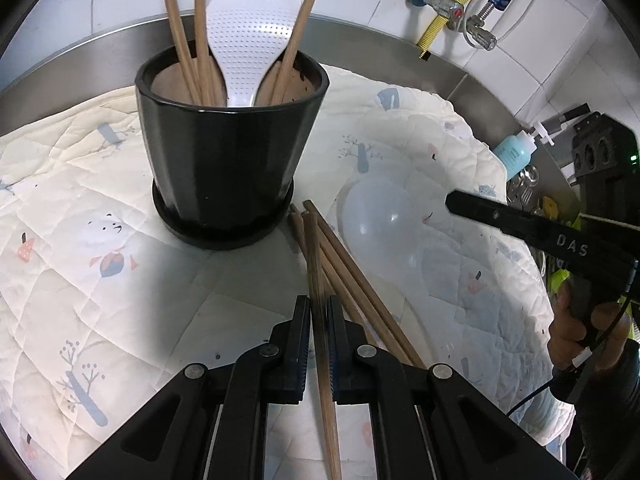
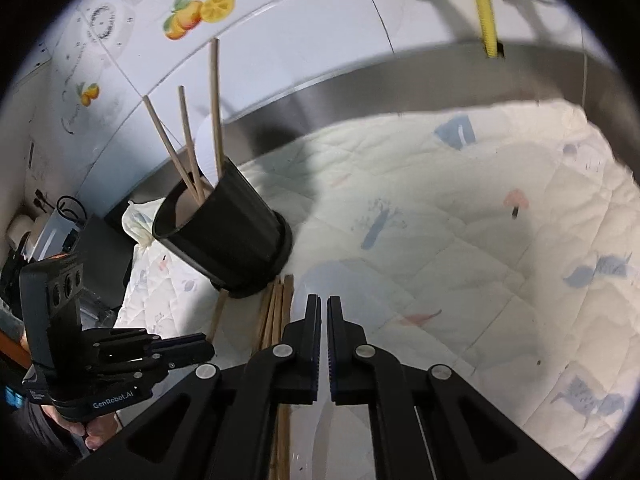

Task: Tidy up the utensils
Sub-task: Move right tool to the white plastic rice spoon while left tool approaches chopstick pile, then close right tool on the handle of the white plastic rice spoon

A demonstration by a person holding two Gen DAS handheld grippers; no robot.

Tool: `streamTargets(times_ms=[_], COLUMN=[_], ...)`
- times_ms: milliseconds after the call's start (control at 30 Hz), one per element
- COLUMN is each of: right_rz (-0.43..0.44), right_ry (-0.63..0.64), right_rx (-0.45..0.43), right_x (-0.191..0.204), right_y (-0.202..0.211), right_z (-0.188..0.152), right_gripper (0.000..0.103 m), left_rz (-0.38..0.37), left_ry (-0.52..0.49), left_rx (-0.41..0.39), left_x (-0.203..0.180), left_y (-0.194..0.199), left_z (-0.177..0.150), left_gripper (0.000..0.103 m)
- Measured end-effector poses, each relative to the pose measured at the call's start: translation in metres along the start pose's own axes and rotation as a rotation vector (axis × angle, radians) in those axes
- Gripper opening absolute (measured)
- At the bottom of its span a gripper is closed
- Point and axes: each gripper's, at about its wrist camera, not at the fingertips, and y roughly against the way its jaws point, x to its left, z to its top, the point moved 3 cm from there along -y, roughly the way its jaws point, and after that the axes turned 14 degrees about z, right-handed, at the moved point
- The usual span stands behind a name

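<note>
Left gripper [image 1: 318, 320] clamps one chopstick [image 1: 320, 272] for the black pot [image 1: 232, 148] at twelve o'clock; right gripper [image 2: 324, 320], fully closed, pinches the translucent spoon [image 2: 316, 280].

Bright overhead light; fisheye warping; blurred edges

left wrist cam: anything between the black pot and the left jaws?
Only the far ends of the loose chopsticks on the quilted cloth, stopping just short of the black pot. The left gripper is shut on one chopstick.
</note>
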Motion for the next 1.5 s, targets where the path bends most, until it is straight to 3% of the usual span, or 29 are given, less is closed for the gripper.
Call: streamTargets(times_ms=[100,167,233,367,567,867,1167,1367,1500], right_rz=[-0.028,-0.032,-0.033,-0.039,-0.062,-0.164,-0.124,-0.133,-0.183], right_ry=[-0.007,-0.017,-0.018,-0.024,-0.011,0.004,-0.051,-0.038,0.006], right_rx=[0.031,0.047,0.051,0.077,0.116,0.121,0.122,0.144,0.154], right_x=[-0.004,-0.006,-0.005,-0.004,0.0,0.005,-0.008,-0.003,0.008], right_y=[-0.003,-0.005,-0.007,-0.014,-0.029,-0.045,-0.045,-0.053,-0.062], right_z=[-0.008,-0.012,-0.016,-0.022,-0.028,-0.02,0.003,0.011,0.008], right_gripper=[0.009,0.03,0.044,0.045,0.063,0.074,0.076,0.077,0.09], left_rz=[0.0,0.0,-0.003,-0.006,-0.029,-0.075,-0.113,-0.095,-0.064], left_ry=[0.004,0.012,0.018,0.016,0.011,-0.002,-0.01,0.021,0.052], left_rx=[0.001,0.007,0.012,0.018,0.014,0.009,0.001,-0.016,-0.03], left_x=[0.003,0.004,0.003,0.002,0.003,0.015,0.027,0.04,0.046], left_y=[0.002,0.001,-0.003,-0.006,-0.004,0.001,0.003,0.009,0.016], left_z=[-0.001,-0.001,-0.001,-0.001,0.001,0.008,0.014,0.012,0.01], left_gripper=[0.008,0.008,0.008,0.008,0.008,0.008,0.008,0.008,0.008])
